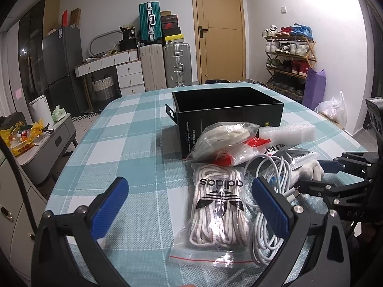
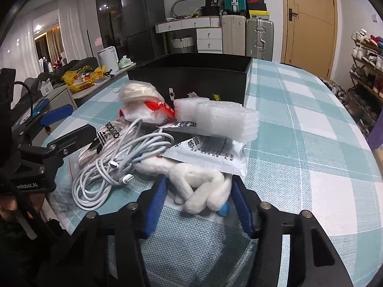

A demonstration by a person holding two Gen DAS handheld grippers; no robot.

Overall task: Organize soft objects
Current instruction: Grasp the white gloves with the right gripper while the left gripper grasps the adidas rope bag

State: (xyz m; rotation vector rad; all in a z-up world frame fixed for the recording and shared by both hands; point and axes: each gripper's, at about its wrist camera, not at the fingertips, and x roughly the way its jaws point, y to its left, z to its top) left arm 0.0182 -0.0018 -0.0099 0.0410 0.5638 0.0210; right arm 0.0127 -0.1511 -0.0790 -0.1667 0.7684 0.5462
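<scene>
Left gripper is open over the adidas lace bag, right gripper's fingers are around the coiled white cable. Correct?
Not quite. The right gripper has its fingers around the fluffy white item, not the coiled white cable, which lies just to its left, as the right wrist view shows. The left gripper is indeed open over the adidas lace bag.

Pile of soft items crowds the black box [image 1: 227, 110] front wall; tablecloth [image 1: 134, 143] left of box open.

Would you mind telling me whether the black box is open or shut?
Open: the black box has no lid on and its dark inside walls show. Contents cannot be told.
</scene>
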